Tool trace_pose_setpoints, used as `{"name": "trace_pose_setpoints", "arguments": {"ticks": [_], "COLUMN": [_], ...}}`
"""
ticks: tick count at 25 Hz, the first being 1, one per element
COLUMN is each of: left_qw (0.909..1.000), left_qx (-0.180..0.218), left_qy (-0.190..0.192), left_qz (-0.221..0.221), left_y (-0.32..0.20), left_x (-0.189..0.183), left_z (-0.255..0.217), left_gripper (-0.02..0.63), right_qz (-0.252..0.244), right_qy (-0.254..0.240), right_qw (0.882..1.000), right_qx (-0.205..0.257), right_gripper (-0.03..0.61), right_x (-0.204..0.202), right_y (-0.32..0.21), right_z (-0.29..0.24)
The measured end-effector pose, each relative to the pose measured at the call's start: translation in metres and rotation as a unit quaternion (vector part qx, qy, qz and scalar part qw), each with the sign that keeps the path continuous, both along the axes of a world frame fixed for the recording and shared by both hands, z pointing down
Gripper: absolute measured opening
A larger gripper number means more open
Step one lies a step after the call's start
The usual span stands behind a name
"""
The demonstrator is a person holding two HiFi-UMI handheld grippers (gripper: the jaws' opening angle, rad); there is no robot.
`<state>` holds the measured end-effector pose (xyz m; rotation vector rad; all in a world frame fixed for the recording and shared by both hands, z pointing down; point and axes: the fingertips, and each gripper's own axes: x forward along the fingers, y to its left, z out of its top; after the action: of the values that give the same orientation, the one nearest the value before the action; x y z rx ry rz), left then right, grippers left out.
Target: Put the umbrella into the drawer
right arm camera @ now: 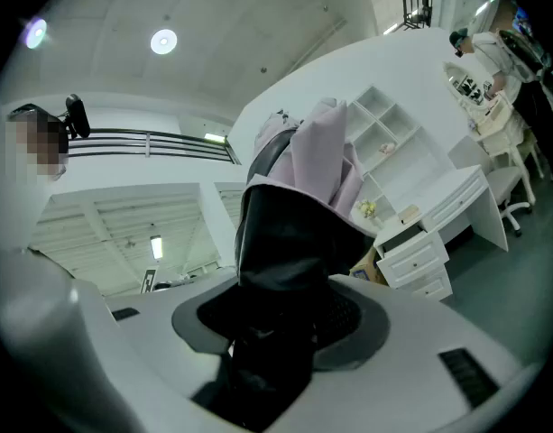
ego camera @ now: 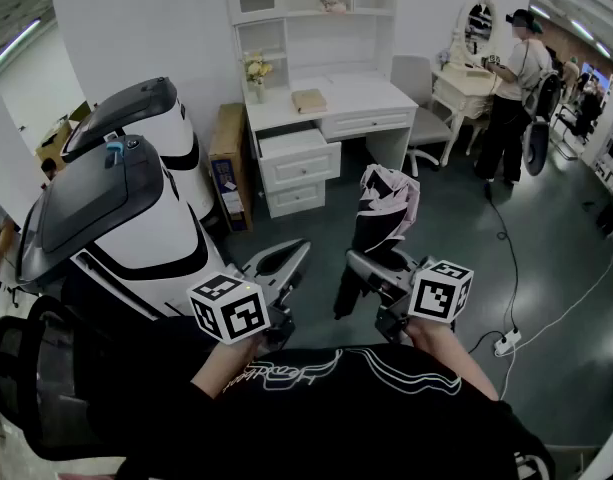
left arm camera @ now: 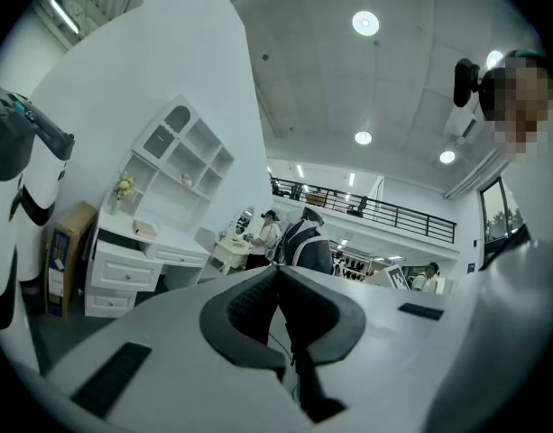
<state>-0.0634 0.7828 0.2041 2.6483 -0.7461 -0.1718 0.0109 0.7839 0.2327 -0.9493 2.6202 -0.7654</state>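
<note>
The folded umbrella (ego camera: 378, 230), black with a pink and white canopy, stands roughly upright in my right gripper (ego camera: 362, 269), which is shut on its lower part. In the right gripper view the umbrella (right arm camera: 299, 197) fills the space between the jaws. My left gripper (ego camera: 296, 253) hovers just left of it, shut and empty; its own view shows the pads (left arm camera: 258, 300) meeting, with the umbrella (left arm camera: 306, 244) beyond them. Ahead, the white desk (ego camera: 346, 96) has its top left drawer (ego camera: 294, 146) pulled open. That drawer (right arm camera: 410, 239) also shows in the right gripper view.
A large white and black machine (ego camera: 126, 203) fills the left side. A cardboard box (ego camera: 228, 163) leans beside the desk. A chair (ego camera: 421, 118) and a standing person (ego camera: 511, 93) are at the back right. A power strip (ego camera: 506, 344) with cables lies on the floor.
</note>
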Motion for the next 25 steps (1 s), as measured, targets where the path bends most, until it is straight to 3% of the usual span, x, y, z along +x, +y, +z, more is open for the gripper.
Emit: {"name": "trace_pose_setpoints", "arguments": {"ticks": [13, 17, 25], "left_qw": [0.9996, 0.9991, 0.9973], "left_qx": [-0.023, -0.037, -0.070], "left_qy": [-0.017, -0.020, -0.023], "left_qz": [0.004, 0.004, -0.001], "left_y": [-0.001, -0.019, -0.084], "left_x": [0.026, 0.027, 0.030], "left_z": [0.024, 0.042, 0.088], "left_gripper": [0.020, 0.020, 0.020], "right_qz": [0.006, 0.005, -0.007], "right_qy": [0.004, 0.041, 0.081], "right_qw": [1.000, 0.999, 0.996], "right_qx": [-0.004, 0.010, -0.025], "right_gripper": [0.215, 0.215, 0.216], "right_x": [0.028, 0.030, 0.034], "right_y": [-0.002, -0.015, -0.073], "right_z": [0.014, 0.030, 0.082]}}
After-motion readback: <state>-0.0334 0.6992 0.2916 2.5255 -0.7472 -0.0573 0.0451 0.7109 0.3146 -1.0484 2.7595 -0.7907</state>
